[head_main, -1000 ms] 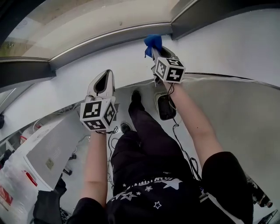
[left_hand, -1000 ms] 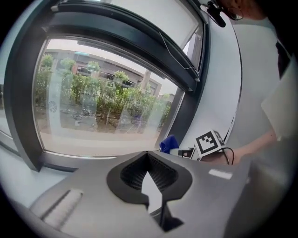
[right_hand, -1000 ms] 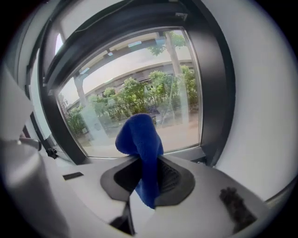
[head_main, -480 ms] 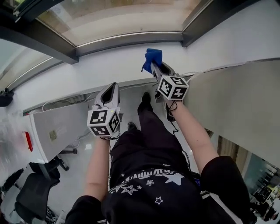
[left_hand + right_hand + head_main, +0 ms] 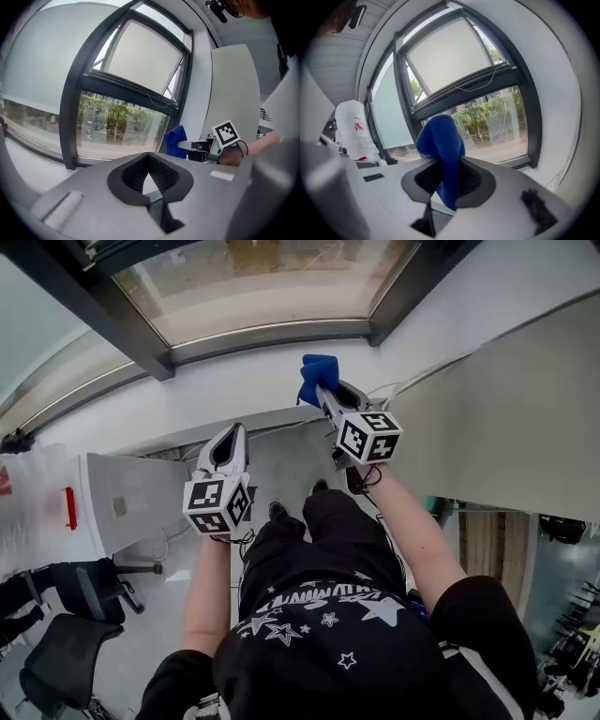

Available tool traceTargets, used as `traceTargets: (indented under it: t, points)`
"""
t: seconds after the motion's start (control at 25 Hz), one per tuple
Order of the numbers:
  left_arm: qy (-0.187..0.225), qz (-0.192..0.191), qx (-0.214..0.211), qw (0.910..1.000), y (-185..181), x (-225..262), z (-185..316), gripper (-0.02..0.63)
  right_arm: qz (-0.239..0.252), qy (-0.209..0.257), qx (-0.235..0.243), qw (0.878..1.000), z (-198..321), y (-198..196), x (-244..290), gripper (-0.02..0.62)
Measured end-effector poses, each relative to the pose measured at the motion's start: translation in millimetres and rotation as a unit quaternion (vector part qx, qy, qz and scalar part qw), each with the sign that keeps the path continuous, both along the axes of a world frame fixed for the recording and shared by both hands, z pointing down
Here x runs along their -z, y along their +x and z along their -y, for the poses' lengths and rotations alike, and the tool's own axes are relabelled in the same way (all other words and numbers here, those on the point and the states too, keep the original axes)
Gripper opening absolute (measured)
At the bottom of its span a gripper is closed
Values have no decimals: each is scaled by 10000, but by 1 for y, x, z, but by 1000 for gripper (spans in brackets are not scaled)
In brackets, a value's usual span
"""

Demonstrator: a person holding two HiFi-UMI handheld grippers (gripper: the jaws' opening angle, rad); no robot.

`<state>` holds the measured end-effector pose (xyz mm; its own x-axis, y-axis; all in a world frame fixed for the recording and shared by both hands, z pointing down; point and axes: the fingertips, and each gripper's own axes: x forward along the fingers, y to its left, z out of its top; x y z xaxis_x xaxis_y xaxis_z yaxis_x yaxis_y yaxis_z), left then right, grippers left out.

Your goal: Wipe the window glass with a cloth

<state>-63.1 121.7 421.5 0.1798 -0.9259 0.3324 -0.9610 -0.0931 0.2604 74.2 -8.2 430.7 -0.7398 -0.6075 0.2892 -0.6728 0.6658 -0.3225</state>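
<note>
The right tongs (image 5: 321, 390) are gripping a blue cloth (image 5: 316, 369) near the window glass (image 5: 253, 282); the left tongs (image 5: 232, 434) are hanging closed, empty.

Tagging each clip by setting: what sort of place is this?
Probably an office, indoors beside a dark-framed window. A black office chair stands near a white desk, and trees show outside.

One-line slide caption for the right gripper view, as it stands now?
Right gripper shut on a blue cloth, held up before the window glass, greenery visible outside.
</note>
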Motion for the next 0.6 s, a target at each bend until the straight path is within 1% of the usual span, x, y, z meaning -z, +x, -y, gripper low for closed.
traceTargets:
  t: [0.16,0.32,0.48,0.6]
  points:
    - [59,-67,127,9999,10,15,-19,8,-41,157,387,9991,-22,-1,25,74]
    - [130,108,312,9994,22,30,-30,8,58,428,765,9961,-33,2,51,74]
    - [259,288,464,9982,58,47,-41,8,349,501,1023,9929,-46,21,70,74]
    - [309,395,600,9969,91,56,-50,8,441,475,1342,9888,-61,41,76,74]
